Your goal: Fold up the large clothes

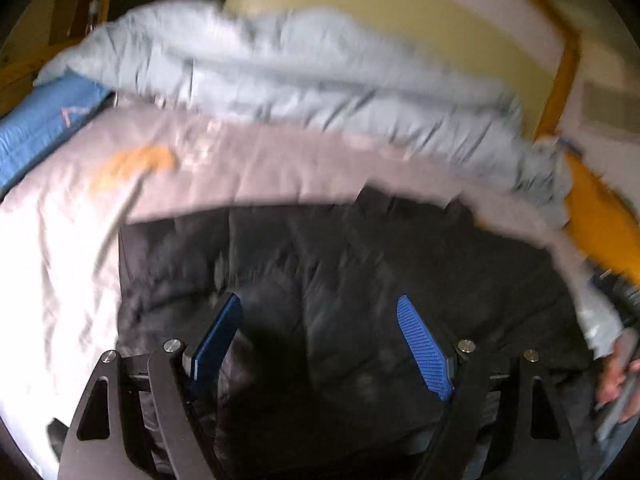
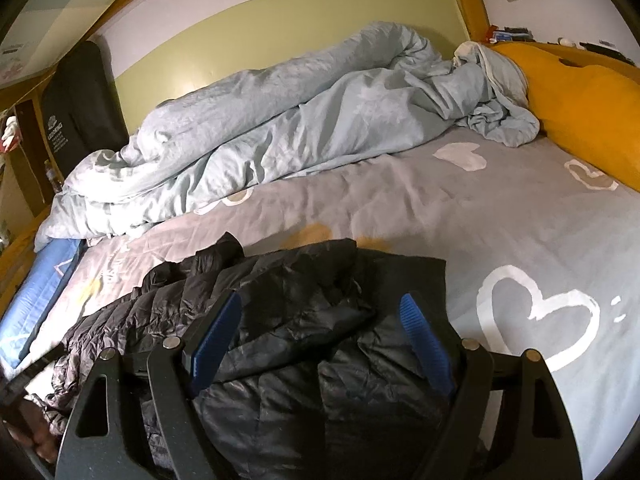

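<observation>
On the grey heart-printed bedsheet (image 2: 400,208), a crumpled black quilted jacket (image 2: 304,320) lies beneath both grippers' released jaws.

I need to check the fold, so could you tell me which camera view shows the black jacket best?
The right wrist view: the black jacket is sharp, crumpled on the grey sheet. The left wrist view shows it blurred by motion.

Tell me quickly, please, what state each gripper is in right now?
Left gripper: open, holding nothing, over the black jacket.
Right gripper: open, holding nothing, over the same jacket.
</observation>
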